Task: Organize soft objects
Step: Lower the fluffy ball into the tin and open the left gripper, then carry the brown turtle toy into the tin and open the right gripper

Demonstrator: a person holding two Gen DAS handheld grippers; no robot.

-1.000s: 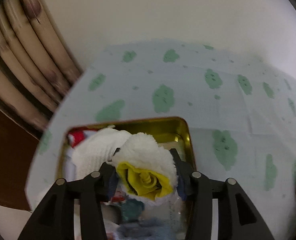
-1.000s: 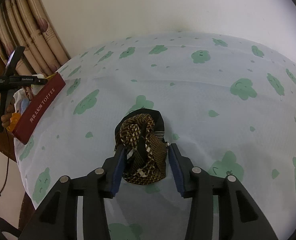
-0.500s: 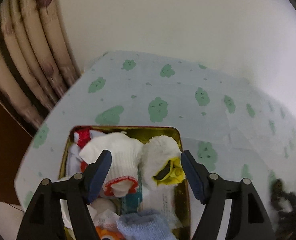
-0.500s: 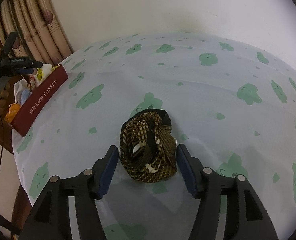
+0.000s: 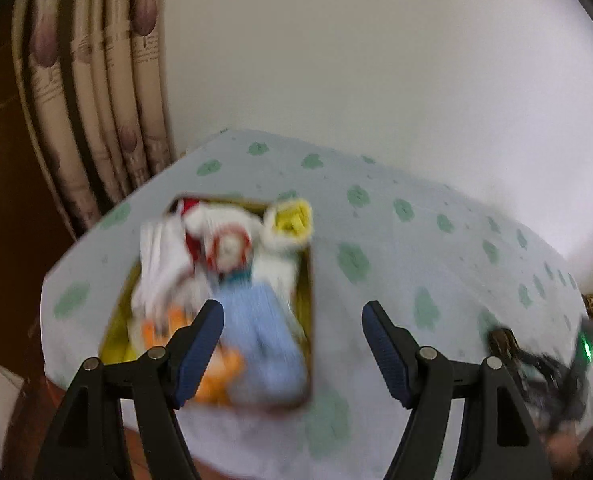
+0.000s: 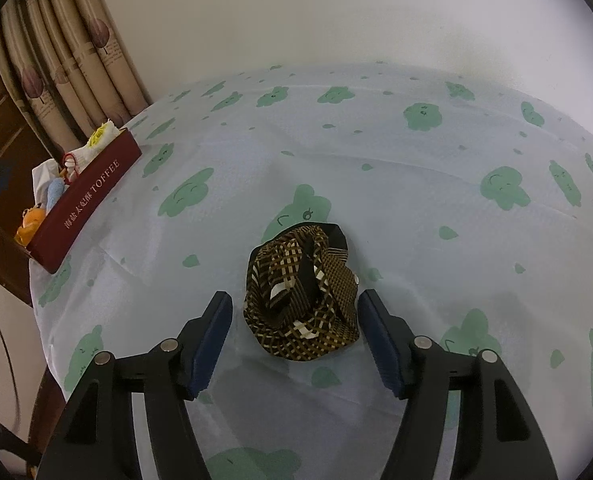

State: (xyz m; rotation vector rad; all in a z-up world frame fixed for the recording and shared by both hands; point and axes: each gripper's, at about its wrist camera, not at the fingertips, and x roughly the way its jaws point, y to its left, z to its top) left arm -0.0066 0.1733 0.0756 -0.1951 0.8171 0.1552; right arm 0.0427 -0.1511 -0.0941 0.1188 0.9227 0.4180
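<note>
Soft, even indoor light; heavy motion blur in the left wrist view, sharp right view, fisheye-bent dark corners.

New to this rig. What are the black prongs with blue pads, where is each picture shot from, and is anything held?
No robot: a person holds one two-finger gripper in each hand, each carrying a fisheye camera looking along its fingers. The left view, blurred, shows the left gripper open and empty above a tin packed with rolled socks. The right view shows the right gripper with jaws just opened around a brown patterned cloth bundle lying on the green-printed tablecloth, pads not touching it. The red tin sits at the table's left edge.
</note>
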